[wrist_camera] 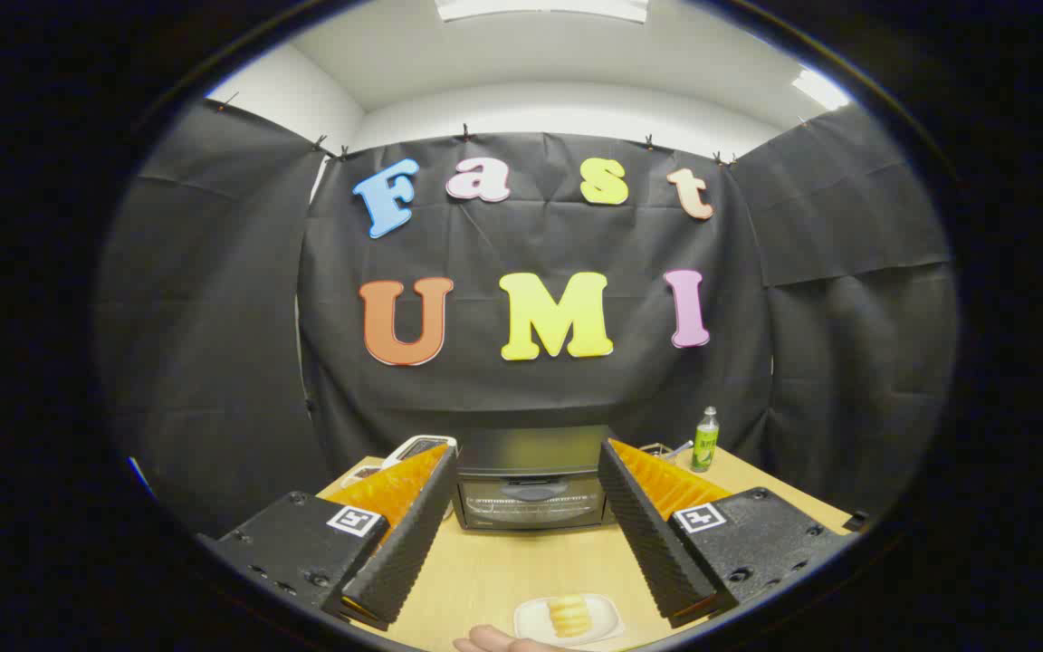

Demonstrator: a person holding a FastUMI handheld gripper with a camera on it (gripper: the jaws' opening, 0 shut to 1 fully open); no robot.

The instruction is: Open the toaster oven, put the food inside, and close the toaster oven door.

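The gripper (529,493) hangs above the wooden worktop (494,575) with its two black fingers (408,534) spread wide apart, holding nothing. Beyond their tips, framed in the gap between them, the toaster oven (532,478) stands at the back of the worktop with its glass door shut, and a small green bottle (705,440) stands beyond the right finger. Nearer than the fingertips, between the fingers, a white plate (529,623) carries a piece of yellow food (569,615), with a fingertip of a person's hand (490,641) just beside the plate.
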